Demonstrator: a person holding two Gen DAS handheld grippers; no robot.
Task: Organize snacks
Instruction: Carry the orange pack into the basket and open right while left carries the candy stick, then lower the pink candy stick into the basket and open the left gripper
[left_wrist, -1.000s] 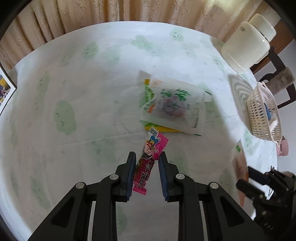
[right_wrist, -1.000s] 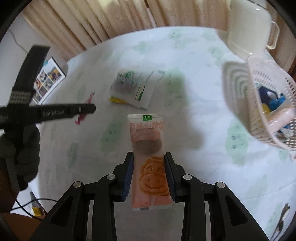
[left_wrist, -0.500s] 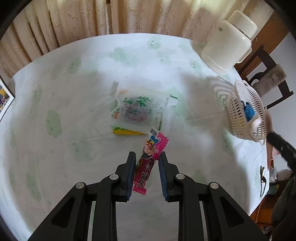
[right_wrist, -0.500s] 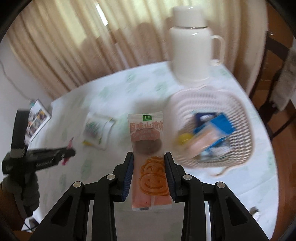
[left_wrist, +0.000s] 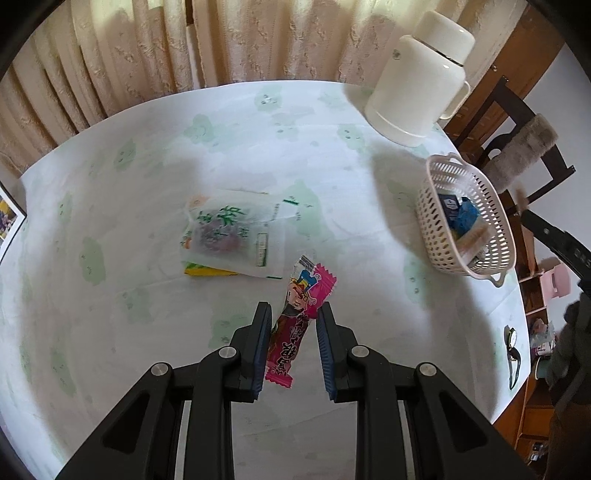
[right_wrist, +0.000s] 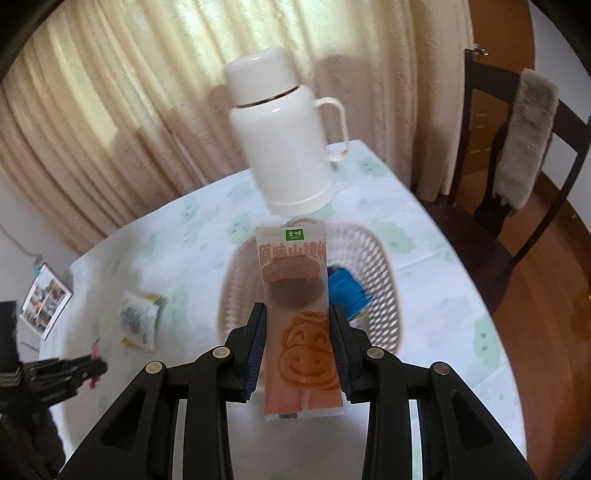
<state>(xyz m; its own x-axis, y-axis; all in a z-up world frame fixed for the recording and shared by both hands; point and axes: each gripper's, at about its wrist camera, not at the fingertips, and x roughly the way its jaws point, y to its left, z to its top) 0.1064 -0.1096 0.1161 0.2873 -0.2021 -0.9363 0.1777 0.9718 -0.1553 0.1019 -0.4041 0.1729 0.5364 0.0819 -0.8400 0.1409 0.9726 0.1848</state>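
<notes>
Left wrist: left claw (left_wrist: 291, 325) clamps one pink candy (left_wrist: 295, 321); right claw (right_wrist: 297, 325) opening around one orange snack (right_wrist: 299, 325).

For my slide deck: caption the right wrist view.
Right claw, jaws opening, holds an orange snack packet above the basket, white flask behind.

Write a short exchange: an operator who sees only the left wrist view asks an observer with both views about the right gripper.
Operator: What is in the right gripper?
Observer: An orange packet sits between the right gripper's pads, and its jaws are opening.
Operator: Where is it relative to the basket?
Observer: In the right wrist view, the packet hangs in front of the basket, covering its middle.
</notes>
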